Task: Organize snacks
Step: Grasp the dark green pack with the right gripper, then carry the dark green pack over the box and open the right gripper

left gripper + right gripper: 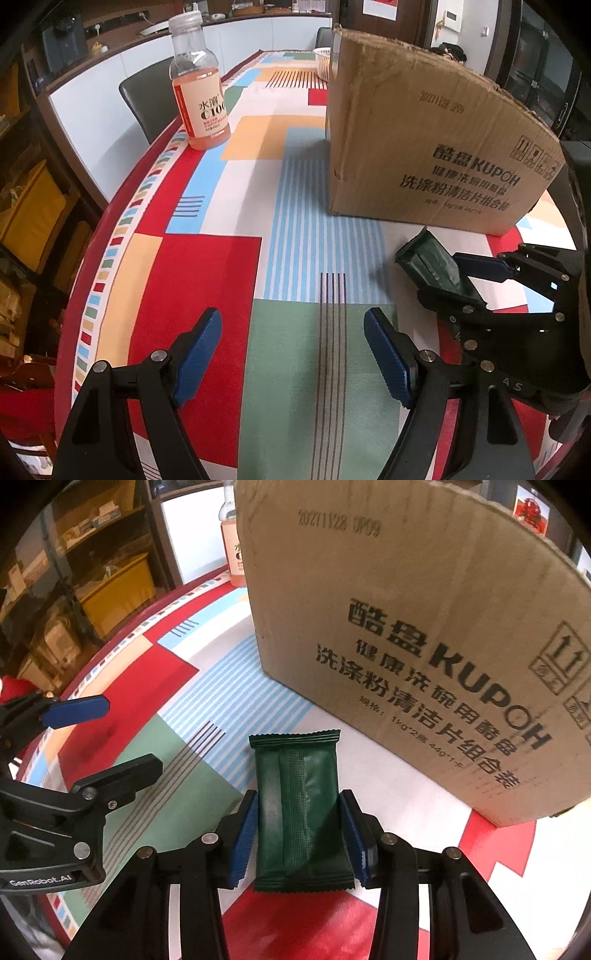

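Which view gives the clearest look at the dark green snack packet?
The right wrist view: the green snack packet sits centred, whole, back seam up, between the right gripper's fingers. The left wrist view shows only part of it at the right, partly hidden by that gripper, near the cardboard box.

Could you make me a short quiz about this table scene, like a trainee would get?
1. True or false: the left gripper holds the bottle.
2. What is clamped in the right gripper?
A. a bottle
B. a green packet
C. a basket
3. Fill in: the packet is in front of the cardboard ____.

Key:
1. False: its jaws are open and hold nothing; the bottle stands apart near the table's edge.
2. B: both pads press on the packet's sides.
3. box.
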{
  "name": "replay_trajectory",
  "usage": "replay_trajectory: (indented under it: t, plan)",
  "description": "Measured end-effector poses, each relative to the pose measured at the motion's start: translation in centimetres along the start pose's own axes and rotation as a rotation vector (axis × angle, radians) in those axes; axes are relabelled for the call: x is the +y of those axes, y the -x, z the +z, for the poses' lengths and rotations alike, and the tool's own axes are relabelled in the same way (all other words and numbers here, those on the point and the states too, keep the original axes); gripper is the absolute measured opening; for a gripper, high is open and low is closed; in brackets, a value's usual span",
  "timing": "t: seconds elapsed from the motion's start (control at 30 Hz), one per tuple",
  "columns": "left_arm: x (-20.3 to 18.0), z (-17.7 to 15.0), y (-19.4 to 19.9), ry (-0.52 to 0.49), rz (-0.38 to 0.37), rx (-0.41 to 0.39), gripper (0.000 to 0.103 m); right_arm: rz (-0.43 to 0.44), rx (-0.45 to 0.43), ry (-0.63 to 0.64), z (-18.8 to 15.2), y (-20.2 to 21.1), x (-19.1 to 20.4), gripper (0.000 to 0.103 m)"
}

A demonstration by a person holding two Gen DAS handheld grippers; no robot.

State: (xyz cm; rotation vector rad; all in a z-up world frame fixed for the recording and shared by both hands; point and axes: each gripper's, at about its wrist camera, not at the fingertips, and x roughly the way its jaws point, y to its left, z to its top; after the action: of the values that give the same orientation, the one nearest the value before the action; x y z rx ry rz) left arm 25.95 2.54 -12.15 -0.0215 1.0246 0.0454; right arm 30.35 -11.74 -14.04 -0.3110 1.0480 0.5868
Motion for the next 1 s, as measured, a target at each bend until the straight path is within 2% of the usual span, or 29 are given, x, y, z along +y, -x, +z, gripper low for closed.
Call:
replay_trajectory:
  t: [0.7,1.0]
  plan:
    - [-3.2,1.9,8.3,-0.101,-0.059,-0.229,0.081,-0.065,-0.252,-0.232,-2.4,11.2,-2.9,0.044]
    - [-4.6,3.6,10.7,-0.137,-0.068,-0.319,0.083,-0.12,-0.355,-0.272,-1.9,14.6,-3.9,0.044]
